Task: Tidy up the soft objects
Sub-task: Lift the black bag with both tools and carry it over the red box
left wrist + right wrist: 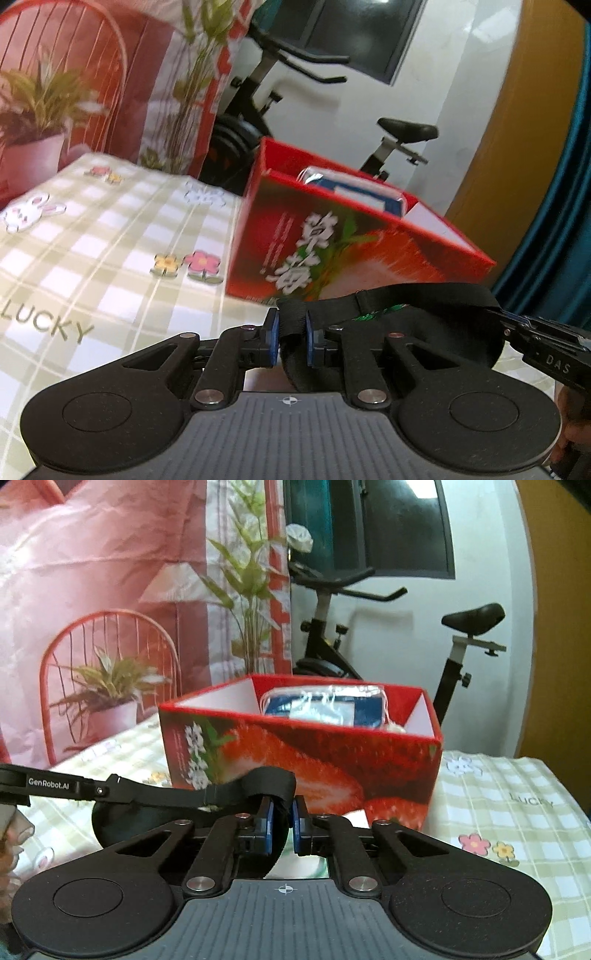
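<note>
Pictures from the left wrist show the left gripper (291,341) squeezed tight on one end of a black strap (388,295), while the right wrist view shows the right gripper (283,825) squeezed tight on the other end. The strap hangs sideways between the two grippers, held just above the checked cloth (92,240), right in front of the red box (351,243). Something blue and white in clear wrap (325,707) peeks out of the box, but most of it is hidden, and the strap's lower loop is partly cut off behind the grippers.
</note>
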Tool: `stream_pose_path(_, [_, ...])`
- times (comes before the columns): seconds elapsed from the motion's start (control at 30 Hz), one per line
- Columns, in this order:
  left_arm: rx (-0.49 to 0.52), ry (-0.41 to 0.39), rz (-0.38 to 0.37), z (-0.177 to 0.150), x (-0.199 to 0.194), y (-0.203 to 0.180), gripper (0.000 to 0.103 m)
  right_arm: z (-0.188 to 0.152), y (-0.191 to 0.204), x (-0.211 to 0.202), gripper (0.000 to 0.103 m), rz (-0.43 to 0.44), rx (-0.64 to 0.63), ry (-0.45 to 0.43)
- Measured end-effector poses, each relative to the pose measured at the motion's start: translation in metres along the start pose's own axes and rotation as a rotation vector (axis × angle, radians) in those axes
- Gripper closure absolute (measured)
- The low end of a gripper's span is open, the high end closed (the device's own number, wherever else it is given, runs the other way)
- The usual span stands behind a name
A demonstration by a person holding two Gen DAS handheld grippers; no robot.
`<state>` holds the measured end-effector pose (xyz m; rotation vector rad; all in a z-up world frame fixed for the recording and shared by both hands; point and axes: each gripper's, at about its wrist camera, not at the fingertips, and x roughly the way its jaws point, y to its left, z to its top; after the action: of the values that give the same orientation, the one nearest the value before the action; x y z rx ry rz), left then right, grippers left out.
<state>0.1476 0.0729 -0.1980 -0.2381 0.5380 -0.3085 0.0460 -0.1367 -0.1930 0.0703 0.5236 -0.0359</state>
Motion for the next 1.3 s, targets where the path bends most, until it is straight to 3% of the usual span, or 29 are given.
stream_pose_path(0.33, [0.078, -0.027, -0.035, 0.006, -0.012, -0.023, 0.089, 0.004, -0.005, -0.009, 0.094, -0.009, 0.030, -0.003])
stream_pose_path(0.97, [0.044, 0.006, -0.027, 0.002, -0.014, -0.015, 0.089, -0.001, -0.007, -0.006, 0.094, -0.046, 0.065, 0.043])
stream_pose_path(1.3, [0.034, -0.038, -0.068, 0.008, -0.022, -0.016, 0.089, 0.003, -0.012, -0.011, 0.094, -0.019, 0.081, 0.003])
